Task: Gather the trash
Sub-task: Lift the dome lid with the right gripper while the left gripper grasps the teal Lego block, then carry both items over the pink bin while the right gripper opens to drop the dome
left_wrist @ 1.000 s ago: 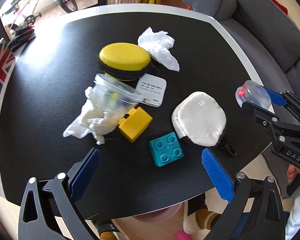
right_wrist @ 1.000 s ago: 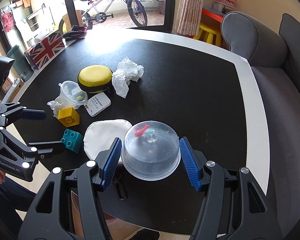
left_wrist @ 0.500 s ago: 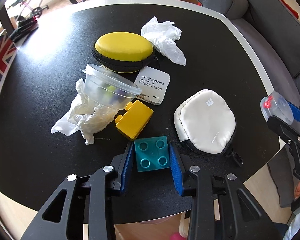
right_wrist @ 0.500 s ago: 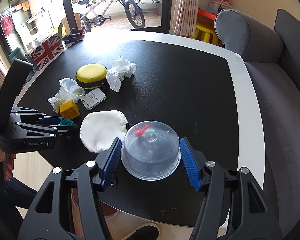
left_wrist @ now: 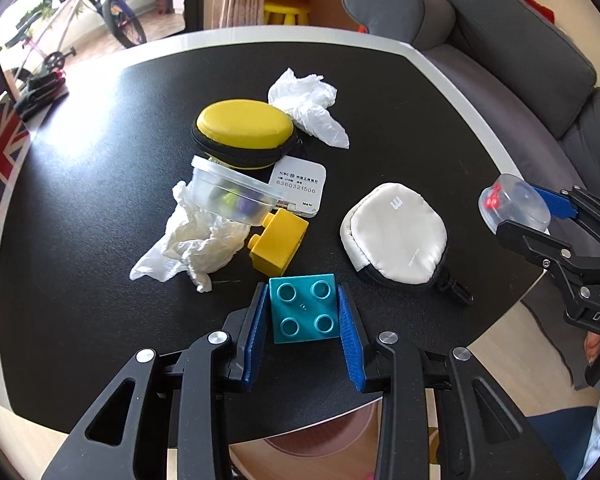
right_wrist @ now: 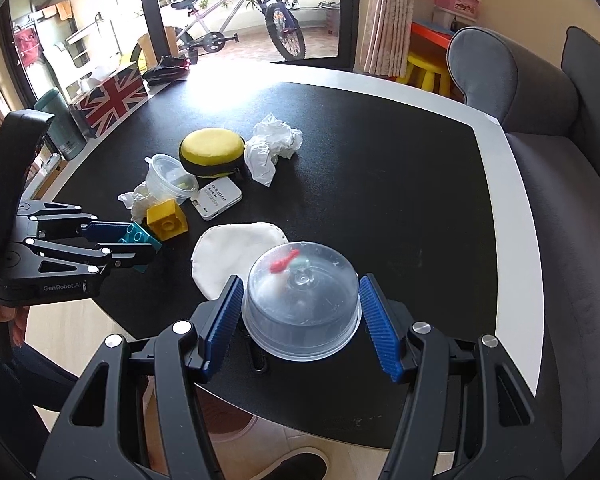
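Note:
My left gripper (left_wrist: 302,312) is shut on a teal toy brick (left_wrist: 303,308), held near the black table's front edge; the brick also shows in the right wrist view (right_wrist: 140,236). My right gripper (right_wrist: 300,308) is shut on an upturned clear plastic cup (right_wrist: 302,304) with a red bit inside, held above the table's near edge; the cup shows at right in the left wrist view (left_wrist: 514,204). A crumpled white tissue (left_wrist: 308,104) lies behind a yellow case. Another crumpled tissue (left_wrist: 192,244) lies under a clear lidded tub (left_wrist: 232,192).
On the black table (left_wrist: 80,200) lie a yellow zip case (left_wrist: 244,132), a white card device (left_wrist: 300,184), a yellow toy brick (left_wrist: 278,244) and a white pouch (left_wrist: 396,236). A grey sofa (right_wrist: 560,160) stands to the right. A Union Jack box (right_wrist: 108,100) sits at far left.
My left gripper moved forward over the teal brick and shut on it, then lifted it slightly. The right gripper kept its hold on the clear cup and drifted a little.

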